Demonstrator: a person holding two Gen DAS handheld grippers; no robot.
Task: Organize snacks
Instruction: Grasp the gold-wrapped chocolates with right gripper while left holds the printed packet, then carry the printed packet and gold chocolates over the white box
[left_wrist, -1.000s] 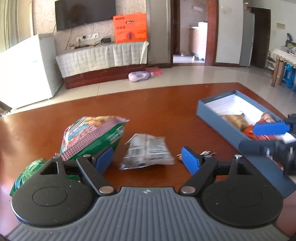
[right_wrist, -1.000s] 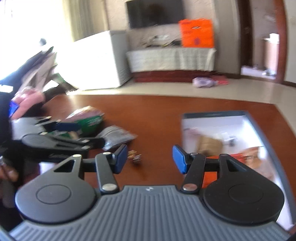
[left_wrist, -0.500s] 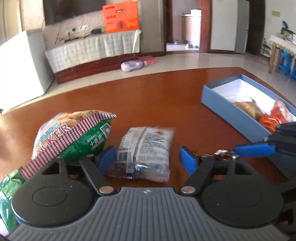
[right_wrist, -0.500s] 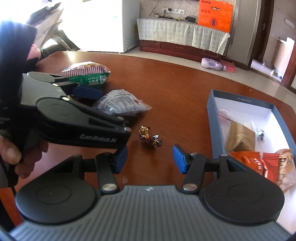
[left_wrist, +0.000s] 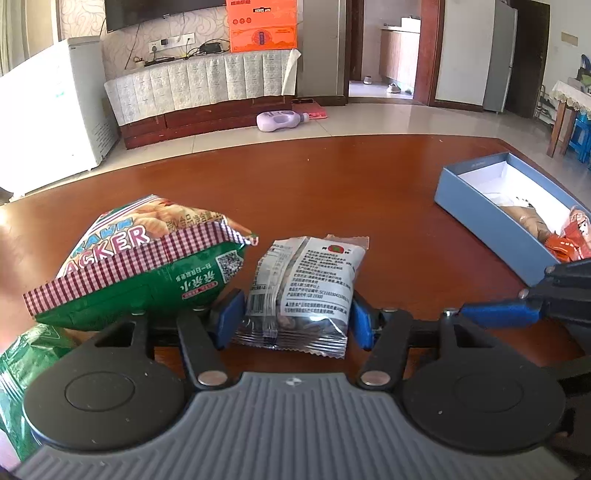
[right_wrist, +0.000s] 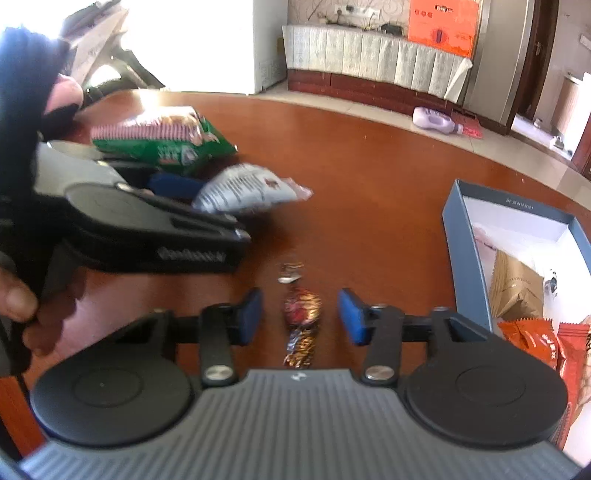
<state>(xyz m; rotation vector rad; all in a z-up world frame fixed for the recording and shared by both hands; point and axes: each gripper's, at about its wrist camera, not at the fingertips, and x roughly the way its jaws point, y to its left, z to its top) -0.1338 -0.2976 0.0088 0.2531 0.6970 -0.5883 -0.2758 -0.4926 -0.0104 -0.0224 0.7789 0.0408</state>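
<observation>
A silver snack packet (left_wrist: 303, 291) lies flat on the brown table (left_wrist: 332, 184). My left gripper (left_wrist: 293, 319) straddles it; the jaws are closing and the blue pads (left_wrist: 229, 317) stand right at its two sides without squeezing it. A small candy in a red and gold wrapper (right_wrist: 301, 310) lies between the pads (right_wrist: 351, 317) of my right gripper (right_wrist: 301, 317). Those jaws are closing too, with a gap on each side of the candy. The blue box (left_wrist: 491, 218) on the right holds several snacks.
A green prawn cracker bag (left_wrist: 147, 266) leans just left of the left gripper, with another green bag (left_wrist: 22, 362) below it. In the right wrist view the left gripper (right_wrist: 147, 236) and the person's hand (right_wrist: 14, 295) fill the left side. The box wall (right_wrist: 465, 258) is close on the right.
The left gripper moved forward and down onto the silver packet and its jaws narrowed around it. The right gripper swung down over the candy, which now lies between its narrowing pads.
</observation>
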